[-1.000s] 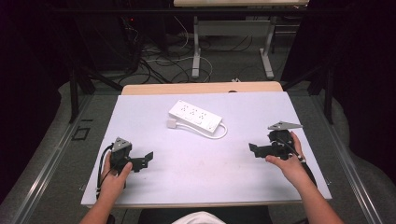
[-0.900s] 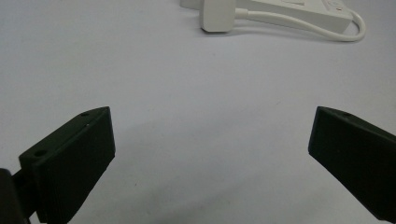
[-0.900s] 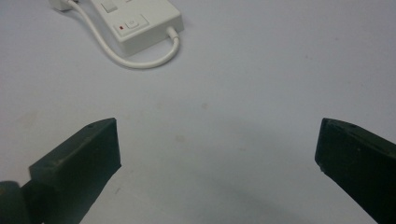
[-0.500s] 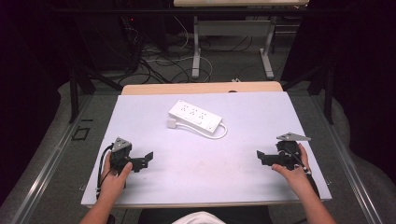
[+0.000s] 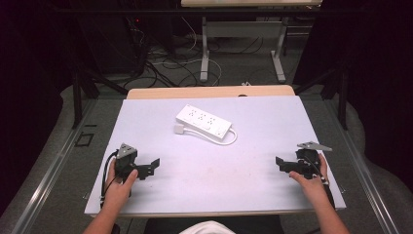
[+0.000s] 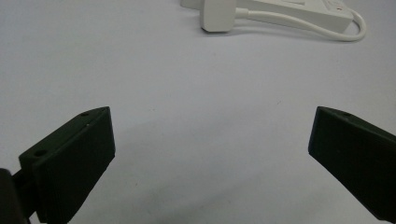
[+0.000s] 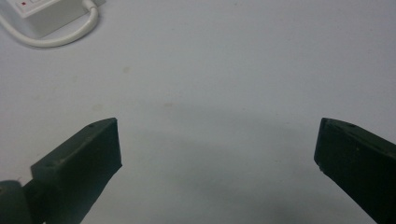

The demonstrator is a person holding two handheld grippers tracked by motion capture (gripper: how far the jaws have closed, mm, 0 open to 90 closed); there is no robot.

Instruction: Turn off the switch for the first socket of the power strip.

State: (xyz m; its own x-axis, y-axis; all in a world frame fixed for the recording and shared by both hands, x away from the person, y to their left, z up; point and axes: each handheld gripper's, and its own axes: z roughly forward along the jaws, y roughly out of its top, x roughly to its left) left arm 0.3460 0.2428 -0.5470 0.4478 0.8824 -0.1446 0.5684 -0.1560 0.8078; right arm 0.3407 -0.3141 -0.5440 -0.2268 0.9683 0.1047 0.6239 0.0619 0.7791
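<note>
Two grippers, both w/ jaws spread wide, nothing held. Left gripper (image 5: pixel 155 165) near table (image 5: pixel 272 195) front-left. White power strip (image 5: pixel 203 121) w/ plug (image 5: pixel 179 129) lies center-rear, well apart from both. Right gripper (image 5: pixel 279 163) front-right.

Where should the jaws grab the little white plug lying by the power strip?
Probably across the plug body's two flat sides, coming from the near left with the left gripper. It lies flat at the power strip's left end, facing that open gripper.
</note>
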